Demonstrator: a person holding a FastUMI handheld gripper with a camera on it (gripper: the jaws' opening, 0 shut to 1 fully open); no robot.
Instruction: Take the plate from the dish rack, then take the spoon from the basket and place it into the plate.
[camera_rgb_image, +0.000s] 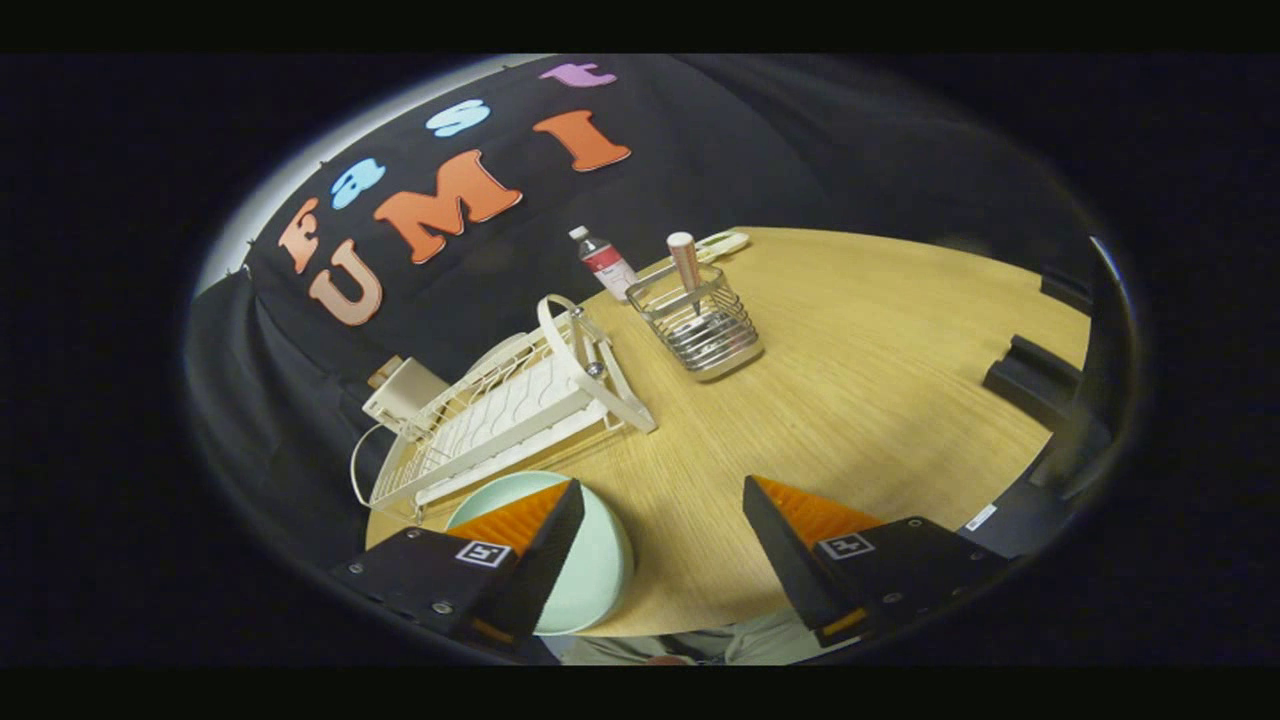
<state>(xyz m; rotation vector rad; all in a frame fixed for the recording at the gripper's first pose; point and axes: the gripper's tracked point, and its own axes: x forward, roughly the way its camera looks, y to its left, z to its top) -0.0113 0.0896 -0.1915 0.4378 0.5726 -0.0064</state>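
Observation:
A pale green plate (590, 570) lies flat on the wooden table (880, 380), partly under my left finger. My gripper (660, 535) is open above the table with nothing between its fingers. Beyond the fingers stands a wire basket (700, 330) with a spoon (686, 265) upright in it, its pale handle sticking up. The white dish rack (500, 415) sits left of the basket, just beyond the plate, and looks empty.
A small bottle (605, 263) with a red label stands behind the basket near the black cloth wall. A flat pale object (722, 243) lies at the table's far edge. A beige box (400, 392) sits behind the rack. Dark shapes (1030, 375) edge the table at right.

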